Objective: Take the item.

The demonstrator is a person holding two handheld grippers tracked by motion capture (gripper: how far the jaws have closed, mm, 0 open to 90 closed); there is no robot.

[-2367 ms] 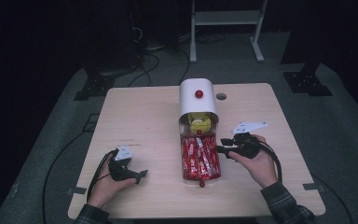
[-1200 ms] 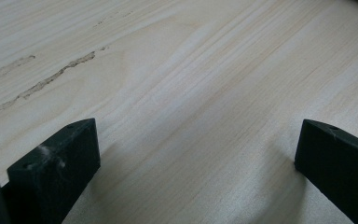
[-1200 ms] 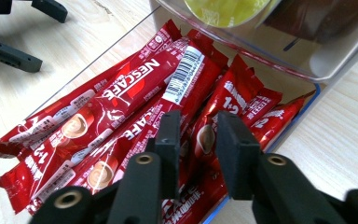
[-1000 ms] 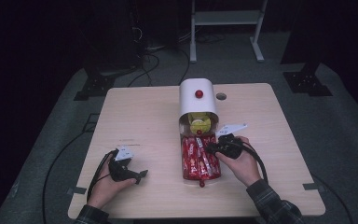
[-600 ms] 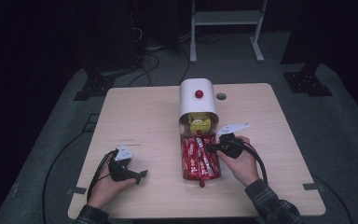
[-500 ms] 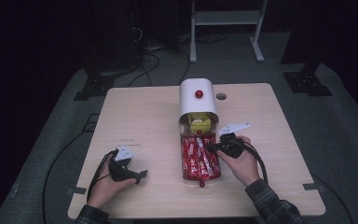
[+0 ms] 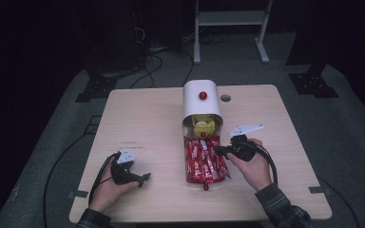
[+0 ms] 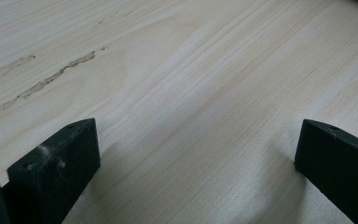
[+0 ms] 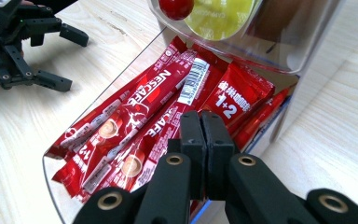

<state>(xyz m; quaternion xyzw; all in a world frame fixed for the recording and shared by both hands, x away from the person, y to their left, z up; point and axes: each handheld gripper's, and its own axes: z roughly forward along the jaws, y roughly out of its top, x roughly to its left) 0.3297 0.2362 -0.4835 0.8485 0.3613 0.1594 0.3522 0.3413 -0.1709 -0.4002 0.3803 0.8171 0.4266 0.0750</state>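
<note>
right gripper view: right gripper [image 9: 204,135] clenched empty above red coffee sachets [image 9: 168,109]; light, slippery, crinkly; best pinched mid-length, judging by looks.

Light wood table [image 7: 152,123], round hole [image 7: 225,98] near far edge; white frame [image 7: 230,19], cables [image 7: 164,57] on floor.

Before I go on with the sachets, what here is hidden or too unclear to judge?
- Right gripper: jaws pressed together over the red sachets; whether a sachet is pinched cannot be told, the jaws cover that spot.
- Yellow item in the white dispenser: cut off by the top edge in the right gripper view, too small in the high view.
- Sachet count: they overlap in the clear tray.
- Left gripper: open over bare table.
</note>
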